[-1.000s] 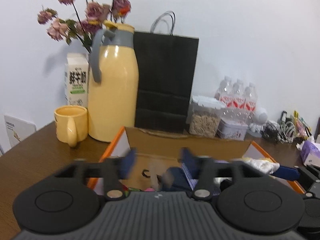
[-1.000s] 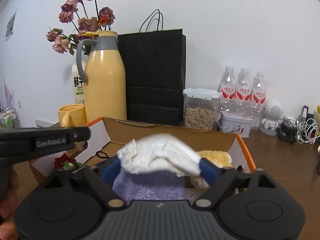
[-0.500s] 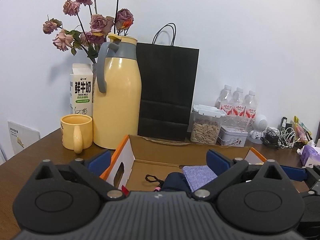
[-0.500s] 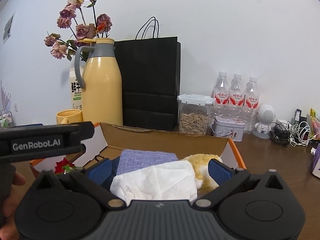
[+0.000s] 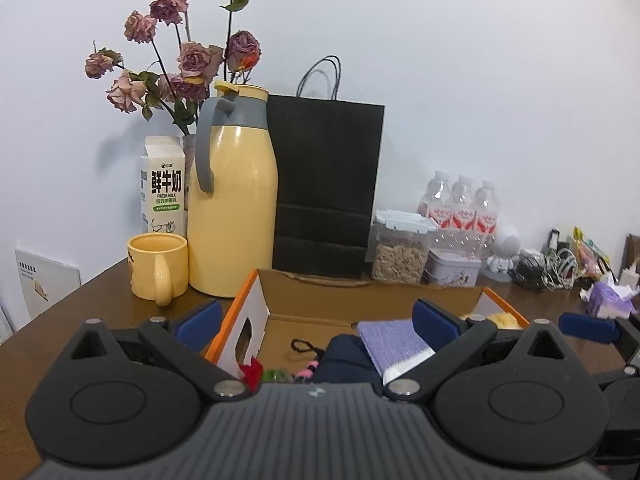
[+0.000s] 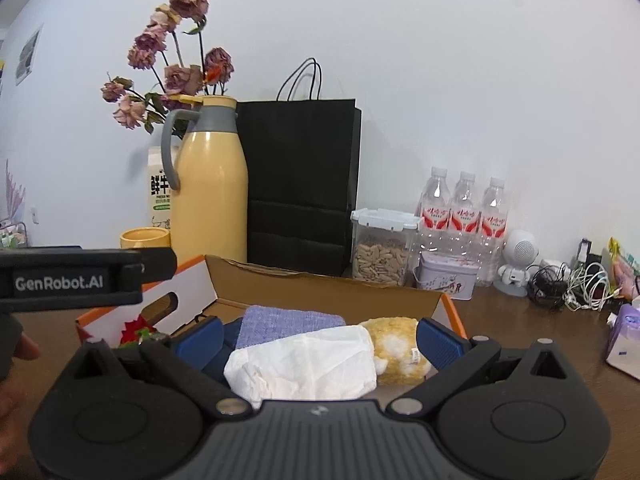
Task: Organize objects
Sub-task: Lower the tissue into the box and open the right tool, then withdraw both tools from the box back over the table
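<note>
My right gripper [image 6: 318, 338] is wide open and holds nothing. The white cloth [image 6: 304, 364] lies in the box [image 6: 320, 292] at 12 o'clock, long side pointing 3 to 9. My left gripper [image 5: 316, 320] is open too, farther off.

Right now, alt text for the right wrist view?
Open right gripper hovers over a cardboard box holding a white bundle, purple cloth and yellow plush toy; yellow thermos and black paper bag stand behind.
</note>
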Demonstrator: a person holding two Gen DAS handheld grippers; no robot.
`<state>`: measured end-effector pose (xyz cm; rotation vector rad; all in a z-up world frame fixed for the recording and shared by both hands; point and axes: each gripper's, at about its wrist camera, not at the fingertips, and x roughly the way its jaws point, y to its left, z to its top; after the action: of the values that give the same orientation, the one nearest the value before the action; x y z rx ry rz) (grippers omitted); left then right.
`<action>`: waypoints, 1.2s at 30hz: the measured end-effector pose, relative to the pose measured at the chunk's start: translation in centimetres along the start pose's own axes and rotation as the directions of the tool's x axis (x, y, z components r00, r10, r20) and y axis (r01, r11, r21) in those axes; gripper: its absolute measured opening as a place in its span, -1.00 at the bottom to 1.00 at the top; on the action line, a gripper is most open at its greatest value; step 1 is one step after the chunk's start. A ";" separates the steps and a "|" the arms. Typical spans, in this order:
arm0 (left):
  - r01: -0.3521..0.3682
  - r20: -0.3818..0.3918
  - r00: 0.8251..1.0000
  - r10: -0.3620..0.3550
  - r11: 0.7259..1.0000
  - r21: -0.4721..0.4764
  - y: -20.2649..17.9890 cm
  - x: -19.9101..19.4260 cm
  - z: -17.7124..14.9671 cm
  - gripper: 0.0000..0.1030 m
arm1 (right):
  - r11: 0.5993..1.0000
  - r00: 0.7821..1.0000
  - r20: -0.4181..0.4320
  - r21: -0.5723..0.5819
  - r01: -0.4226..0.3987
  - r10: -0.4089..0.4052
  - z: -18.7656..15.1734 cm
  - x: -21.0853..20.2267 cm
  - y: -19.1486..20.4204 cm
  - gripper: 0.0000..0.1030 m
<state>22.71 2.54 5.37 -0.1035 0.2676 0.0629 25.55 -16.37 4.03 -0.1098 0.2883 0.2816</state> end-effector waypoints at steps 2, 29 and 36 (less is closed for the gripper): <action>0.003 -0.012 1.000 -0.002 1.000 0.012 0.0 -0.4 -0.2 1.00 | 1.000 1.000 0.007 -0.006 -0.004 0.004 -0.2 -0.7 0.0 1.00; 0.049 -0.041 0.998 -0.047 0.997 0.067 0.0 -10.6 -1.7 1.00 | 0.999 0.999 -0.037 -0.043 -0.018 0.016 -2.9 -11.4 -0.1 1.00; 0.050 -0.099 0.994 -0.044 0.997 0.060 0.5 -14.2 -3.7 1.00 | 1.000 0.998 -0.058 -0.010 -0.020 0.019 -4.3 -15.3 0.2 1.00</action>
<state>8.07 1.96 5.53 -0.0513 0.3645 0.0026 10.26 -20.80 4.40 -0.1257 0.3458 0.2996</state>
